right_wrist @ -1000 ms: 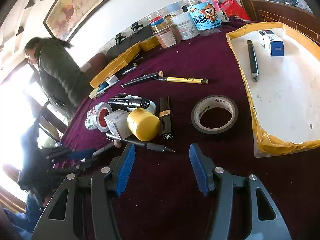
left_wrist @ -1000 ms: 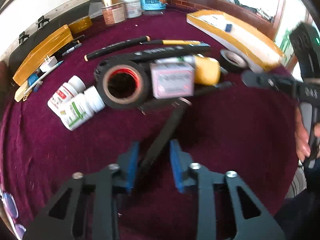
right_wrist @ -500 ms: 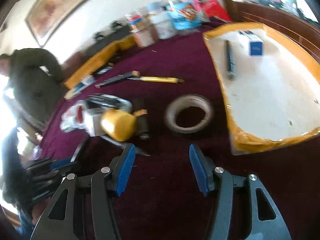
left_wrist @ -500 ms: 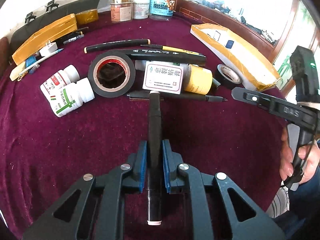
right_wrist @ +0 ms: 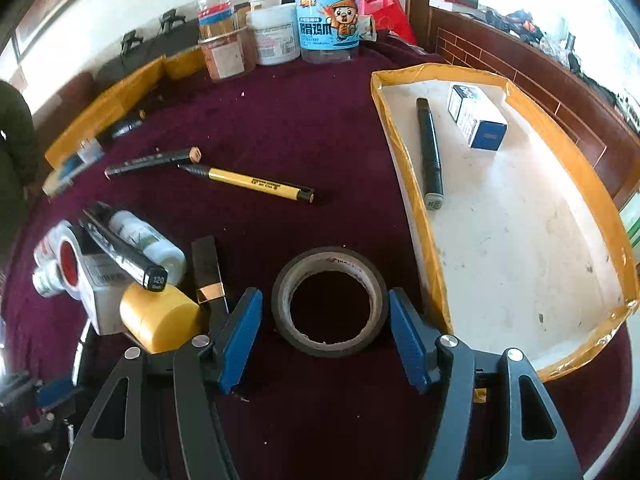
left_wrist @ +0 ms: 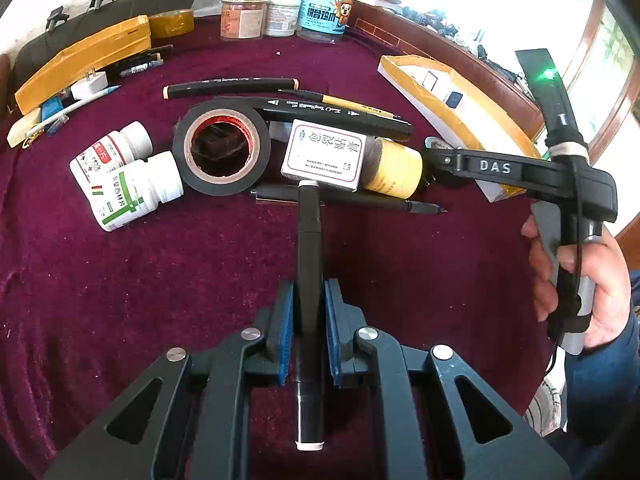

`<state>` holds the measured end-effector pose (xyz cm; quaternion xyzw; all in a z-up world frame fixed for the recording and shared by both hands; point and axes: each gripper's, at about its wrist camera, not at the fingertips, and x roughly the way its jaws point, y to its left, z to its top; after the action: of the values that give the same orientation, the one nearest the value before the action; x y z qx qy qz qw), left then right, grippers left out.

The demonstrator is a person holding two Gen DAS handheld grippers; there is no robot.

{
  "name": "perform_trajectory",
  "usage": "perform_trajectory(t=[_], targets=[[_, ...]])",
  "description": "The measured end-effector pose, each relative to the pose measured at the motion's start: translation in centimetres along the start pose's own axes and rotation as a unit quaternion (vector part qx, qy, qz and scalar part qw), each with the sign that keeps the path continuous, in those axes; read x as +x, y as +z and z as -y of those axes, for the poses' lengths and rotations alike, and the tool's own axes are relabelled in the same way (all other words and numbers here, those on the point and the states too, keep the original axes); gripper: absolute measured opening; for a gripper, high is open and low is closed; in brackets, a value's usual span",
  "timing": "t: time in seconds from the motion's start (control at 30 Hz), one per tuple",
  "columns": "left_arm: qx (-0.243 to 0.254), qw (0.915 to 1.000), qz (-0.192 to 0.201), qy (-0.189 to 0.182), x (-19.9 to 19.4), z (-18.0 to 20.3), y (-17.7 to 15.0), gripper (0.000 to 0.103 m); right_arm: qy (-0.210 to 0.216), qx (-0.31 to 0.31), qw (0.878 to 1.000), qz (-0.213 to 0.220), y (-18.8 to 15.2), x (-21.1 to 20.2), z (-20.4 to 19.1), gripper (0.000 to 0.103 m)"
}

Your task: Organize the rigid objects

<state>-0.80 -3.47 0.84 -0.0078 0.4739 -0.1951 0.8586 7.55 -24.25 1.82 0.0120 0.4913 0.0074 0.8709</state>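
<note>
My left gripper (left_wrist: 308, 312) is shut on a black marker (left_wrist: 309, 240) that points away toward a white box (left_wrist: 325, 155), a yellow tape roll (left_wrist: 394, 169) and a big black tape roll (left_wrist: 222, 146). My right gripper (right_wrist: 326, 320) has its jaws opening, one blue pad on each side of a small black tape roll (right_wrist: 330, 300) lying flat on the maroon cloth, with no pad pressing on it. Right of it lies the yellow-rimmed white tray (right_wrist: 516, 220) with a black marker (right_wrist: 429, 156) and a blue-and-white box (right_wrist: 476, 122) inside.
Two white pill bottles (left_wrist: 124, 178) lie left of the pile. A black marker (right_wrist: 154, 160) and a yellow pen (right_wrist: 256, 184) lie farther back. Jars (right_wrist: 328, 24) stand at the table's far edge, a flat yellow box (left_wrist: 84, 62) at the back left. A hand (left_wrist: 580, 276) holds the right gripper.
My left gripper has closed on the black marker, which now points straight ahead. The right gripper swung right and down over the small tape roll, and its jaws widened.
</note>
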Motion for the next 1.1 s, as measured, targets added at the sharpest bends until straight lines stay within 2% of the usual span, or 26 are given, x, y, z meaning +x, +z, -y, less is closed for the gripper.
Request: perform_trajectory(t=[0.1, 0.37, 0.47, 0.53, 0.77, 0.93, 1.1], targets=[[0.005, 1.0000, 0.001, 0.003, 0.1, 0.2, 0.1, 0.012, -0.012, -0.021, 1.000, 0.007, -0.3, 0.2, -0.5, 0.053], [0.002, 1.0000, 0.002, 0.002, 0.0, 0.0, 0.0, 0.012, 0.069, 0.022, 0.996, 0.052, -2.9, -2.5, 1.1, 0.053], [0.003, 1.0000, 0.003, 0.003, 0.0, 0.0, 0.0, 0.012, 0.074, 0.027, 0.995, 0.060, -4.2, -2.6, 1.5, 0.053], [0.002, 1.0000, 0.003, 0.003, 0.0, 0.0, 0.1, 0.012, 0.098, 0.044, 0.992, 0.064, -4.2, -2.5, 2.2, 0.053], [0.004, 0.9998, 0.015, 0.010, -0.4, 0.3, -0.1, 0.012, 0.105, 0.051, 0.990, 0.077, -4.2, -2.7, 2.3, 0.053], [-0.004, 0.9999, 0.015, 0.007, -0.4, 0.1, -0.1, 0.012, 0.092, 0.041, 0.991, 0.088, -4.4, -3.3, 1.9, 0.053], [-0.007, 0.9998, 0.016, 0.004, -0.5, -0.1, 0.0, 0.012, 0.099, 0.047, 0.991, 0.081, -4.3, -3.0, 2.2, 0.053]])
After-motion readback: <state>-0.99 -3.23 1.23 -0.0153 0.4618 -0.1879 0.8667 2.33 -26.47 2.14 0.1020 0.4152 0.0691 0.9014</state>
